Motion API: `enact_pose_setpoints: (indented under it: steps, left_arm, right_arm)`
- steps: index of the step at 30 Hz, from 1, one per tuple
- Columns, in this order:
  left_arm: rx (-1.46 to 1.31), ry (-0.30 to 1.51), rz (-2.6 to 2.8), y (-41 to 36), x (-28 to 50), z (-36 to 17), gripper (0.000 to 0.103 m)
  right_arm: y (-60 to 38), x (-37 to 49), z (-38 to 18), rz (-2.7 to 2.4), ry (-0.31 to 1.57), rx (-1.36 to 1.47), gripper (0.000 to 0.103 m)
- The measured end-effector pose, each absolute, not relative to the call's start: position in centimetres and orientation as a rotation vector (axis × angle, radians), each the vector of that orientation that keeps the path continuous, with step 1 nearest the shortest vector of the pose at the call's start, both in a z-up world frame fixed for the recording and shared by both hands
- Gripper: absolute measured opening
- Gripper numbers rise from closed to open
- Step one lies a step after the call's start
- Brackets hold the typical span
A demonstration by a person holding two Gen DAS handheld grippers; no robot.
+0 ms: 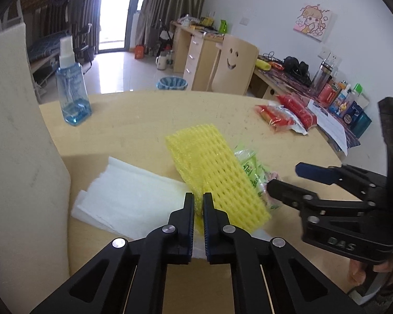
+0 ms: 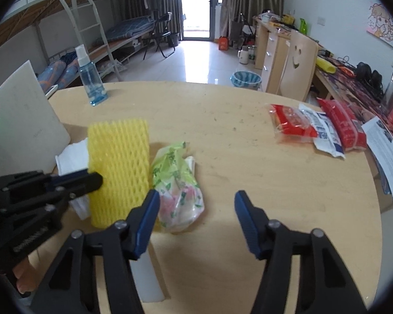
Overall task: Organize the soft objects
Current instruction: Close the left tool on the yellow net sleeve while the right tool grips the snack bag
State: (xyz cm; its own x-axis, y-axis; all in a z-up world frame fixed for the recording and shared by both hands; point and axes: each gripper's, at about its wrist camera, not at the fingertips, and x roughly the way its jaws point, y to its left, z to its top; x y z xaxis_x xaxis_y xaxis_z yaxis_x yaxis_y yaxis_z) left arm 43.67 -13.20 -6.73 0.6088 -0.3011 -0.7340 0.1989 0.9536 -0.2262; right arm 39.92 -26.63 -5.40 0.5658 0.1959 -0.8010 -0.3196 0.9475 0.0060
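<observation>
Your L gripper point(image 1: 198, 201) fingers pinch the yellow foam net point(image 1: 212, 172) on the surface point(image 1: 149, 120). R gripper point(image 2: 196, 209) fingers are apart, empty, beside the green plastic bag point(image 2: 178, 185).

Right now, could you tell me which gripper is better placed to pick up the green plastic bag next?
Right. The right gripper is open, with the green plastic bag just beyond its fingertips, while the left gripper is shut on the yellow foam net.

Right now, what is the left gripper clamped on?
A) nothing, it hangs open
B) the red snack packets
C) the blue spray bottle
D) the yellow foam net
D: in the left wrist view the left gripper has its jaws pinched together on the near edge of the yellow foam net, which lies over the white foam sheet.
</observation>
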Motion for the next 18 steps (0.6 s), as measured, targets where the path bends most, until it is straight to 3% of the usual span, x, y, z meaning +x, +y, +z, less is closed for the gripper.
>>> enact_pose_setpoints:
  steps: [16,18]
  left_arm:
    - [-0.116,0.860,-0.261,-12.1,43.0,-5.7,0.007]
    - [-0.115,0.861,-0.259,-12.0,43.0,-5.7,0.007]
  right_arm:
    - [-24.7,40.9,-6.7,0.329,0.958,-0.215,0.059]
    - [-24.7,41.0,-6.8,0.327,0.962,-0.219,0.047]
